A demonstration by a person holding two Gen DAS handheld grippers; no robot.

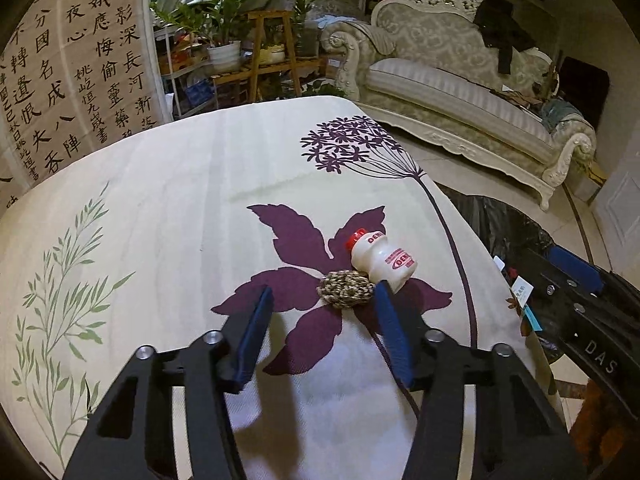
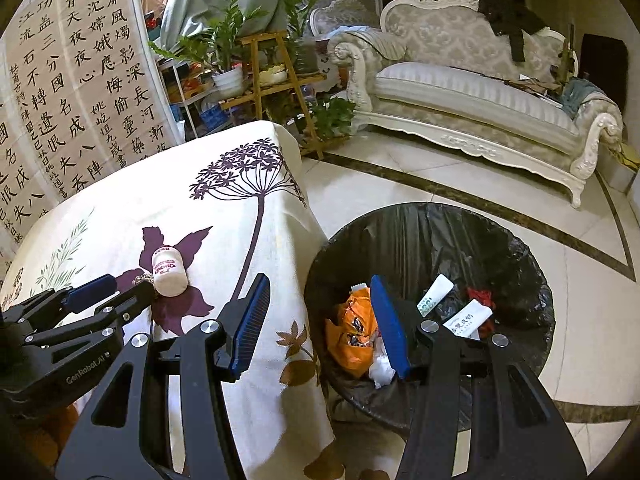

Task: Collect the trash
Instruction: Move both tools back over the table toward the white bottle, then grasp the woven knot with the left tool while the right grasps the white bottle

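A small white bottle [image 1: 382, 258] with a red cap lies on its side on the flowered tablecloth [image 1: 180, 208]. A crumpled speckled ball [image 1: 345, 289] touches it on the near side. My left gripper [image 1: 324, 300] is open and empty, its fingers either side of the ball, just short of it. My right gripper [image 2: 320, 292] is open and empty, held over the rim of a bin [image 2: 532, 264] lined with a black bag. The bin holds an orange wrapper [image 2: 352, 336], white tubes [image 2: 468, 318] and white paper. The bottle also shows in the right wrist view [image 2: 169, 272].
The bin stands on the tiled floor [image 2: 400, 172] just off the table's right edge. A cream sofa [image 2: 472, 92] is behind it. A wooden plant stand [image 2: 276, 76] with potted plants and a calligraphy screen [image 2: 72, 92] are at the back left.
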